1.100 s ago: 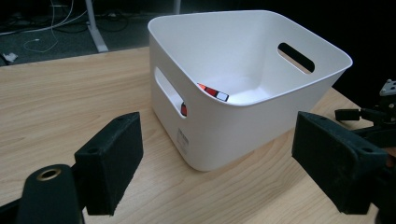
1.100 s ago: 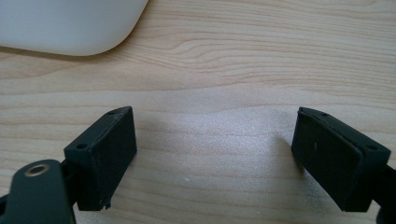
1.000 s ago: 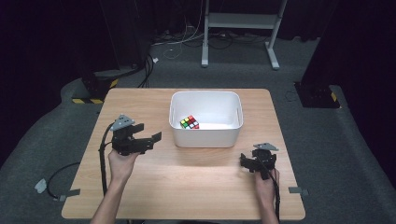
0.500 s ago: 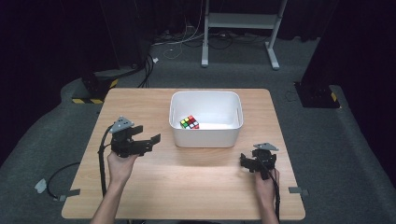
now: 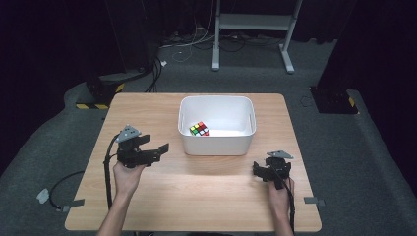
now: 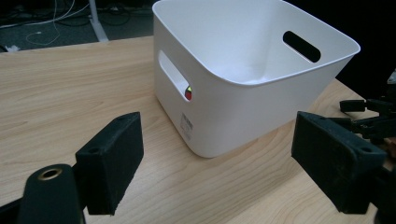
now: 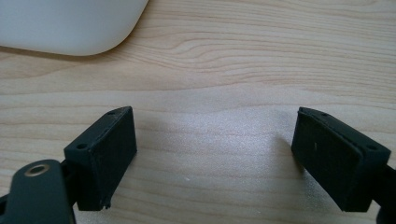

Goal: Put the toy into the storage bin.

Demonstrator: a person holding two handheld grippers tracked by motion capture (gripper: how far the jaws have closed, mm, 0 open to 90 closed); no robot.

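Observation:
A white bin stands at the middle of the wooden table, with a multicoloured puzzle cube on its floor near the left wall. My left gripper hovers open just left of the bin, pointing at it. In the left gripper view its jaws spread wide before the bin's corner, and a bit of the cube shows through the handle slot. My right gripper rests low on the table, right of and nearer than the bin, open over bare wood.
The bin's rounded corner shows at the top left of the right gripper view. Black cables trail off the table's left side. A metal stand and dark equipment sit on the floor beyond the table.
My left gripper has drifted slightly toward the table's near edge. The right gripper and the cube have not moved.

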